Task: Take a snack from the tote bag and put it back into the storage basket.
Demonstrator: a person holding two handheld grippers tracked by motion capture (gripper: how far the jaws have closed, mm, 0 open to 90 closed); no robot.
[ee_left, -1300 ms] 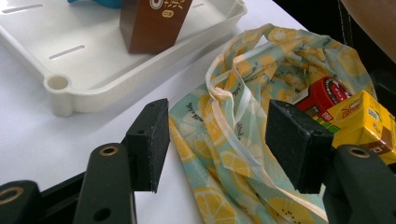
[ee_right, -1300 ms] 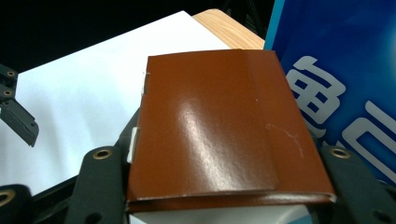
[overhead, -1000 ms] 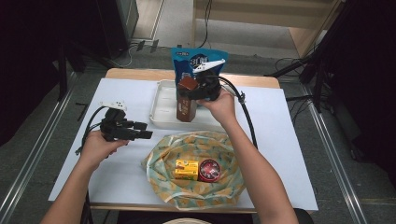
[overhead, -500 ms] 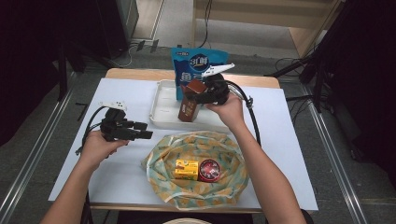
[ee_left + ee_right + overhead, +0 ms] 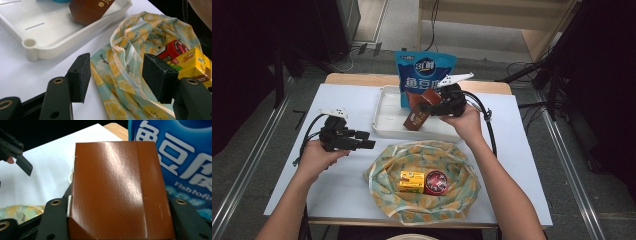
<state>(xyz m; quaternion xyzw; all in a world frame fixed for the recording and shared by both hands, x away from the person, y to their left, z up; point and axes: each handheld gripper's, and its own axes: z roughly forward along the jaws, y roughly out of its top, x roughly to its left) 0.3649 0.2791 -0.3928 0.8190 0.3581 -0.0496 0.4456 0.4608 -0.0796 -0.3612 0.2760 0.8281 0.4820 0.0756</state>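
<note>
The right gripper's [image 5: 432, 107] fingers are clamped on a brown carton [image 5: 418, 111], one against each side of it, as the right gripper view [image 5: 117, 220] shows. The carton [image 5: 117, 192] hangs tilted over the white tray [image 5: 387, 117], its lower end just above the tray floor; I cannot tell whether it touches. Just behind it, at the far end of the tray, stands a blue snack bag [image 5: 424, 70].

The left gripper's [image 5: 362, 140] fingers [image 5: 81, 75] stand wide apart with nothing between them, held level over the left side of the worktop [image 5: 342, 95] and pointing right. Just right of them lies a lemon-print cloth bag [image 5: 427, 200], near of the tray, holding a yellow box [image 5: 411, 181] and a red tin [image 5: 437, 182] side by side.
</note>
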